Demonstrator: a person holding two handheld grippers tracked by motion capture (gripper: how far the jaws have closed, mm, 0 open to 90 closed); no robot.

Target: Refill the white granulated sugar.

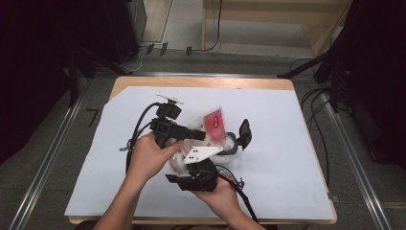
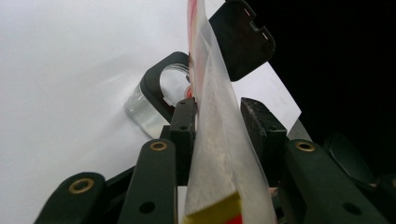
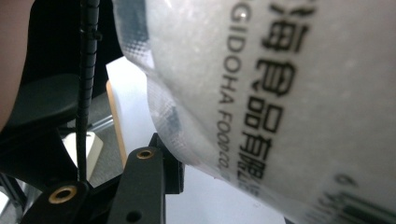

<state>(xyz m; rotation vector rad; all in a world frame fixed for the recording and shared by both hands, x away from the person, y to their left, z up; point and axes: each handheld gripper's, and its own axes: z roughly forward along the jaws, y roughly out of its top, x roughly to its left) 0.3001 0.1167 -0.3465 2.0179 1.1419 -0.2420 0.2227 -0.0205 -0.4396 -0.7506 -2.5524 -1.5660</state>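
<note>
A clear plastic bag (image 1: 214, 125) of white grains with a red label is held up tilted over the table. My left gripper (image 1: 194, 133) comes at it from the left. In the left gripper view the bag's thin upper part (image 2: 219, 140) stands between the two pads (image 2: 184, 119), which close on it. My right gripper (image 1: 190, 165), with its grey plate on top, holds the bag's fuller lower end. There the printed bag (image 3: 280, 102) presses against one finger (image 3: 161, 161), and the other finger is hidden behind it. Just past the bag sits a clear jar (image 1: 231, 146) with its black hinged lid (image 1: 244, 133) flipped up.
A pale sheet (image 1: 287, 163) covers the wooden table (image 1: 201, 82). Cables trail from both grippers toward the front edge. Beyond the table lie a dark floor, cables and stand legs. The jar's black collar (image 2: 156, 86) and lid (image 2: 243, 37) lie straight ahead of the left jaws.
</note>
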